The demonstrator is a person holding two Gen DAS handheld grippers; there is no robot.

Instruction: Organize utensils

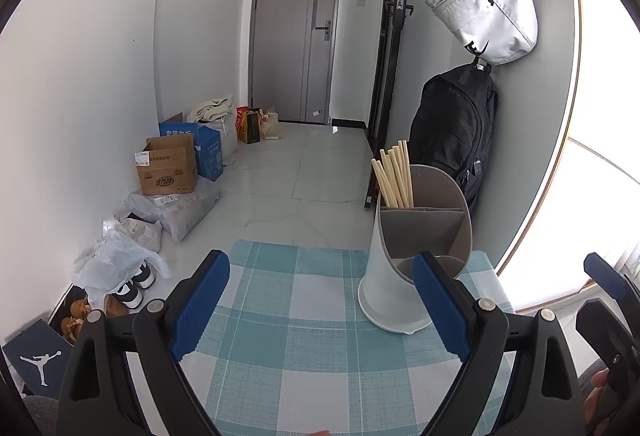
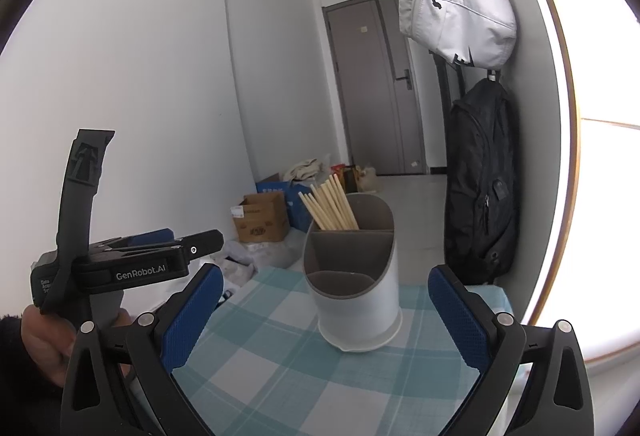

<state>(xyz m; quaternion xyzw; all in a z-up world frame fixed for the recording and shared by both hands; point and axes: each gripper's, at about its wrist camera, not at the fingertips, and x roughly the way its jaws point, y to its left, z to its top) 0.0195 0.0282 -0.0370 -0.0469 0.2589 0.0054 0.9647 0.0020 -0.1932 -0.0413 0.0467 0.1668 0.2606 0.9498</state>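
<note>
A white utensil holder (image 1: pixel 390 292) (image 2: pixel 356 312) with grey inner compartments stands upright on the teal checked tablecloth (image 1: pixel 300 336) (image 2: pixel 288 364). Several pale chopsticks (image 1: pixel 394 174) (image 2: pixel 332 202) lean in its far compartment; the two nearer compartments look empty. My left gripper (image 1: pixel 320 306) is open with nothing between its blue pads (image 1: pixel 200 310), and the holder sits just ahead of its right finger. My right gripper (image 2: pixel 326 316) is also open and empty, with the holder ahead between its fingers. The left gripper's body (image 2: pixel 120 260), held by a hand (image 2: pixel 44 344), shows at left in the right wrist view.
A black backpack (image 1: pixel 456 140) (image 2: pixel 480 180) and a white bag (image 1: pixel 486 2) (image 2: pixel 456 8) hang on the wall just right of the table. Cardboard boxes (image 1: pixel 168 166), plastic bags and shoes (image 1: pixel 132 286) line the floor at left. A grey door (image 1: pixel 296 32) closes the hallway.
</note>
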